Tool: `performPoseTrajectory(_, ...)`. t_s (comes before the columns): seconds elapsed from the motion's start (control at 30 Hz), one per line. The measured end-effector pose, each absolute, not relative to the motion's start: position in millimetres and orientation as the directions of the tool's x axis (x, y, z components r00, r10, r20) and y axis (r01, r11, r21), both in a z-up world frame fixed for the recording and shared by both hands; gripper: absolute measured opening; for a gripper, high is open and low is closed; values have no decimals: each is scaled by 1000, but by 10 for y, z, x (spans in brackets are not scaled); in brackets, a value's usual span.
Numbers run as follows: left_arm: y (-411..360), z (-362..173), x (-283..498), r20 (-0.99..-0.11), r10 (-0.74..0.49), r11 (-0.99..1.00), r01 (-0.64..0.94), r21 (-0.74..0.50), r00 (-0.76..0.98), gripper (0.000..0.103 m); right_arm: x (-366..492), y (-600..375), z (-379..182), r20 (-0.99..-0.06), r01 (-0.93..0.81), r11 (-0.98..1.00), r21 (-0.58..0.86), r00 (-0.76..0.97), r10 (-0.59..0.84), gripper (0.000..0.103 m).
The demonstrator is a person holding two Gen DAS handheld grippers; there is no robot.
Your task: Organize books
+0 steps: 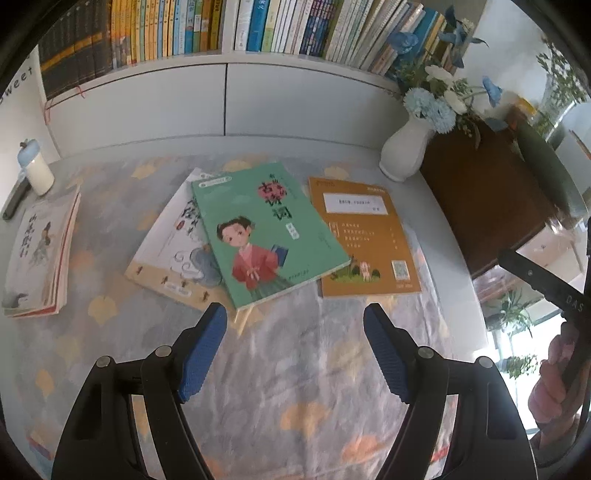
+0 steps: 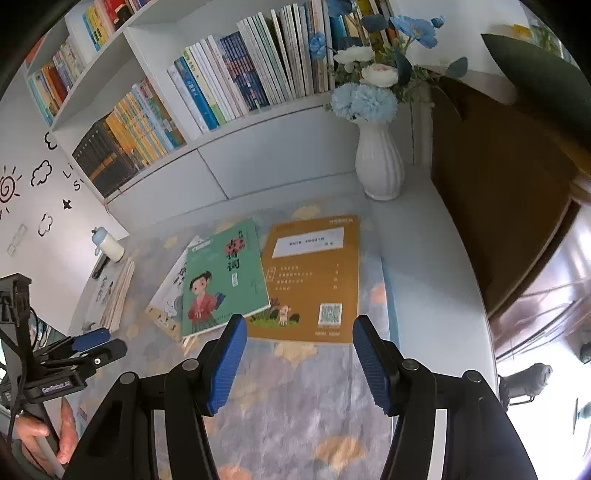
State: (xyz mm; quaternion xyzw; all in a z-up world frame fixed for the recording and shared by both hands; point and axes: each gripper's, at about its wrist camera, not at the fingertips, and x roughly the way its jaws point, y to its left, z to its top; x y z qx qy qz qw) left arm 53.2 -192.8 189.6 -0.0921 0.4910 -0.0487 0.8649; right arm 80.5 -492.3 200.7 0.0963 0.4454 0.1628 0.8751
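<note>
On the patterned tablecloth a green book [image 1: 258,232] [image 2: 225,280] with a cartoon child lies tilted across a white book [image 1: 177,243] [image 2: 173,295]. Right of them an orange book [image 1: 364,240] [image 2: 314,280] lies flat. A small stack of books [image 1: 38,254] [image 2: 110,291] rests at the table's left. My left gripper [image 1: 295,314] hovers open just in front of the green book, nothing between its blue pads. Above the near edges of the green and orange books my right gripper [image 2: 299,325] is also open and empty.
A white shelf packed with upright books [image 1: 229,26] [image 2: 240,77] runs along the back. A white vase of blue flowers [image 1: 406,147] [image 2: 378,162] stands at the back right beside a dark wooden cabinet [image 1: 487,199]. A small bottle [image 1: 35,170] [image 2: 109,245] sits back left.
</note>
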Motion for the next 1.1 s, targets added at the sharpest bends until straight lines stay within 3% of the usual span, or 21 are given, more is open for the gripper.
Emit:
performPoseTrajectory(0.37,-1826,1760,1108,-828,-151,983,-8,-185,539,75,1465,-4590,1953,-738,-274,910,311,534,413,61)
performPoseTrajectory(0.53,-1602,1423,1476,-824,-211,960,-48,-277,526,75,1838,-4270,1697,-756,-302,892,336,479,447,61)
performPoseTrajectory(0.77,-1358,922,1922,-853,-144,957,-149,-250,502,74,2417,-3830,1214,-786,-305,866,396,375,492,61)
performPoseTrajectory(0.83,-1274,823,1987,-859,-109,953,-195,-234,501,74,2565,-3692,1045,-785,-321,836,445,308,537,53)
performPoseTrajectory(0.93,-1092,734,2030,-855,-65,931,-277,-237,515,73,2741,-3491,836,-809,-329,841,429,274,520,52)
performPoseTrajectory(1.1,-976,572,2126,-853,-186,895,-274,-352,488,73,2956,-3271,561,-824,-329,839,433,232,516,36)
